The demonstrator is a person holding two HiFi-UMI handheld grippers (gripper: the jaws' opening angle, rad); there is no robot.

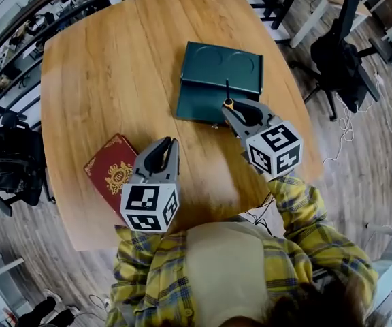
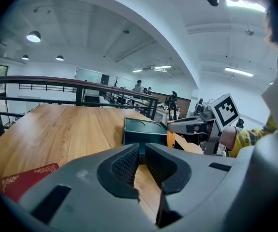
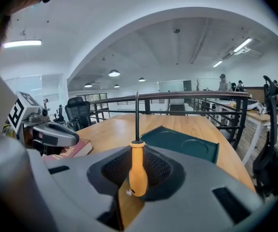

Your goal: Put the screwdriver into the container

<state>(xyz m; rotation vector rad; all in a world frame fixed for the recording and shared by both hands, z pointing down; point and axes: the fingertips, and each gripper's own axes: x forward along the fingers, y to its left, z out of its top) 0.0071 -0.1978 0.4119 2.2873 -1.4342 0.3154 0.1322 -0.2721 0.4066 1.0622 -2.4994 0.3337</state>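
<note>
Your right gripper (image 1: 231, 109) pinches the light, stiff screwdriver (image 3: 137, 168) by its probably slick orange handle; your left gripper (image 1: 167, 144) is closed, empty.

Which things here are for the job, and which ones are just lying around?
For the job:
- screwdriver, orange handle, gripped in the right gripper
- dark green container on the table

Just lying about:
- red book at the table's near edge
- left gripper, shut with nothing in its fingers
</note>
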